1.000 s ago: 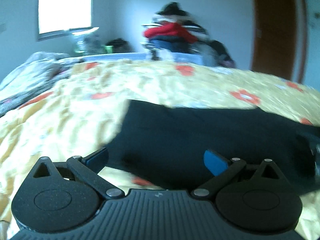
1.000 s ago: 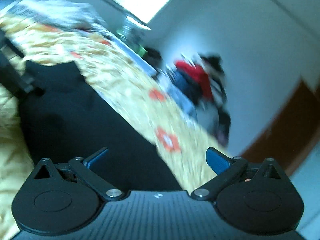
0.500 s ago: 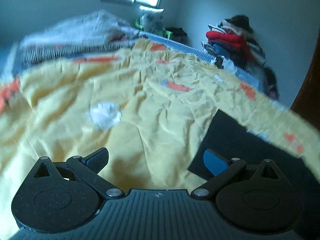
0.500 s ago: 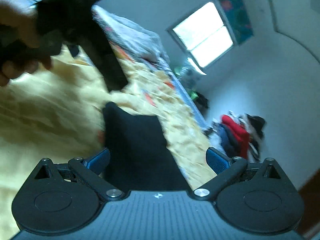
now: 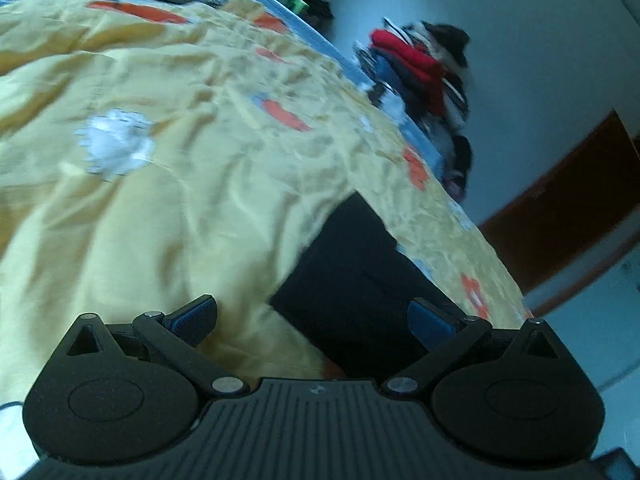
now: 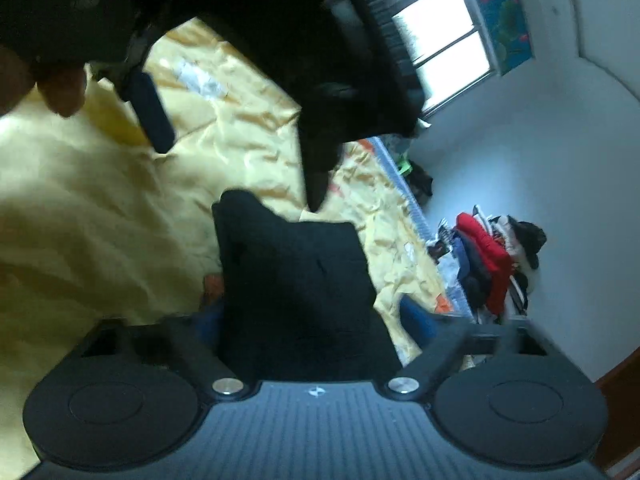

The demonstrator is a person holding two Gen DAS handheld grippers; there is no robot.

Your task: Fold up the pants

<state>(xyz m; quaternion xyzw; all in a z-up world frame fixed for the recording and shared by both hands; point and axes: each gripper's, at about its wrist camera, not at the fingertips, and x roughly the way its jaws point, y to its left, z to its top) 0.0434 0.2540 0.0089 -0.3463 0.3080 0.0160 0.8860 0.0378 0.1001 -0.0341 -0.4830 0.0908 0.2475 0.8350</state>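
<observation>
Black pants (image 6: 296, 280) flat on a yellow bed quilt (image 5: 160, 200), right hand-held gripper (image 6: 310, 322) just closing around their near edge, not yet pinching, left hand-held gripper (image 5: 312, 320) wide and empty beside them, likely readying a fold.

Left wrist view: near end of the folded black fabric pants (image 5: 360, 280) hidden behind the gripper body. Heap of red, blue and dark clothes (image 5: 424, 72) by the wall motion-blurred; single garments indistinguishable.

Right wrist view: the dark left gripper (image 6: 236, 116) fills the top, cut off by the frame edge, covering part of the yellow patterned bedspread (image 6: 80, 200). Fingers (image 6: 60, 88) cropped at left edge.
</observation>
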